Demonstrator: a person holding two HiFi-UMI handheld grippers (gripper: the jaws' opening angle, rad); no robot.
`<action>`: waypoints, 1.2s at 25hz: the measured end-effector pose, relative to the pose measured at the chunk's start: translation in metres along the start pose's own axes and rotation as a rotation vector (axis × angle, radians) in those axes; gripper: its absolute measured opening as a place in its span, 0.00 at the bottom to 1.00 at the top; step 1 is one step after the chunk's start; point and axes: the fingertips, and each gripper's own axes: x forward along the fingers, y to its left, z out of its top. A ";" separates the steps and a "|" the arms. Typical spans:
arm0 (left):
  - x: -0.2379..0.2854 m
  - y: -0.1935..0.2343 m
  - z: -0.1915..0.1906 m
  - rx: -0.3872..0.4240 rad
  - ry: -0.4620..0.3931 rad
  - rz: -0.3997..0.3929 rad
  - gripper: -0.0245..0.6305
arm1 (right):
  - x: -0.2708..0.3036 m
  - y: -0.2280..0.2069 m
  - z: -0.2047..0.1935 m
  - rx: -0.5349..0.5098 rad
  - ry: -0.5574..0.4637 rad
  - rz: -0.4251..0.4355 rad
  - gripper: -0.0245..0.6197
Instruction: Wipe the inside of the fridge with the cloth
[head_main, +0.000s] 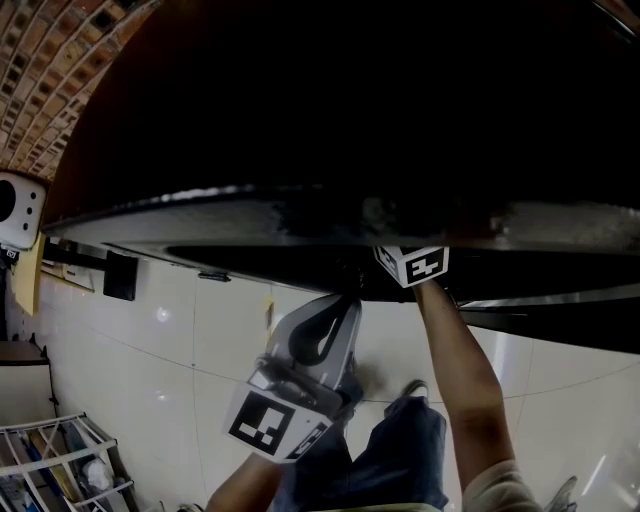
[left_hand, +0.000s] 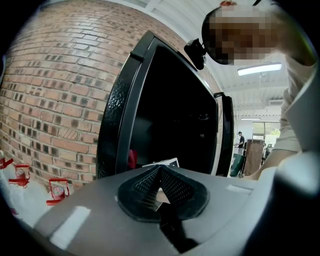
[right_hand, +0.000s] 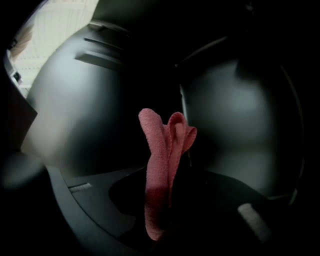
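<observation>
In the head view the black fridge (head_main: 300, 215) fills the upper half, its inside dark. My right gripper (head_main: 412, 265) reaches into it; only its marker cube shows, the jaws are hidden. In the right gripper view that gripper (right_hand: 167, 200) is shut on a folded pink cloth (right_hand: 162, 150) that sticks up between the jaws, inside the fridge's dim grey interior (right_hand: 80, 100). My left gripper (head_main: 338, 308) hangs below the fridge's edge, outside it. Seen from its own camera, the left gripper (left_hand: 159, 172) is shut and holds nothing, and it faces the fridge opening (left_hand: 175, 110).
A brick wall (left_hand: 55, 90) stands left of the fridge, with red-and-white packages (left_hand: 57, 190) at its foot. White floor tiles (head_main: 200, 340) lie below. A white wire rack (head_main: 60, 450) stands at the lower left. A person (left_hand: 241, 140) stands far off.
</observation>
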 end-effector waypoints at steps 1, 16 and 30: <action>0.000 0.001 0.000 0.005 -0.006 0.008 0.03 | -0.006 0.005 -0.003 0.007 -0.001 -0.001 0.14; 0.013 0.007 0.001 -0.010 -0.030 0.092 0.03 | -0.076 0.073 -0.014 0.062 -0.030 0.026 0.14; 0.036 -0.007 -0.010 -0.043 -0.123 0.063 0.02 | -0.086 0.035 0.029 -0.026 -0.085 0.025 0.14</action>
